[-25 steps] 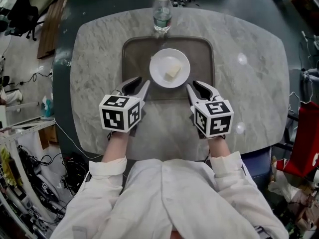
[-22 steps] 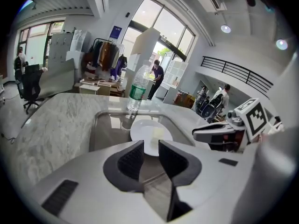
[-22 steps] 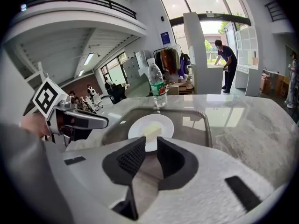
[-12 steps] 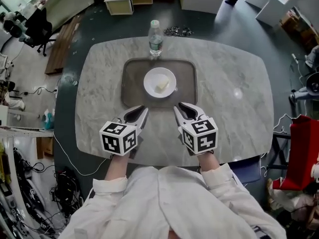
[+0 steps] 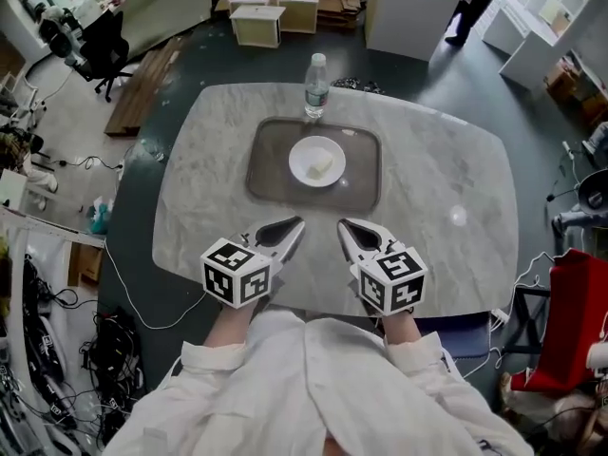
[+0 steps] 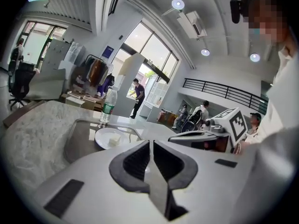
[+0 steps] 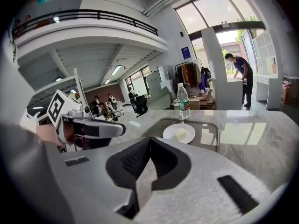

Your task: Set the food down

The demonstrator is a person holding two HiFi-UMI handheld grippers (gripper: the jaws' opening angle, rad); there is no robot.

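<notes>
- Both grippers have drawn back from the tray (image 5: 271, 171) to the table's (image 5: 446, 179) near edge. A second ago they flanked the plate (image 5: 306, 150).
- The left gripper (image 5: 295, 224) has its jaws together with nothing in them. The right gripper (image 5: 345, 226) has brought its jaws together too, tips meeting on nothing.
- The pale piece of food (image 5: 321, 166) lies on the white plate, mid-tray, towards the table's far edge.
- A water bottle (image 5: 316, 85) stands upright just beyond the tray's far rim.
- Bare marble lies between the grippers and the tray.
- A person (image 5: 472, 3) stands well beyond the far right corner.
</notes>
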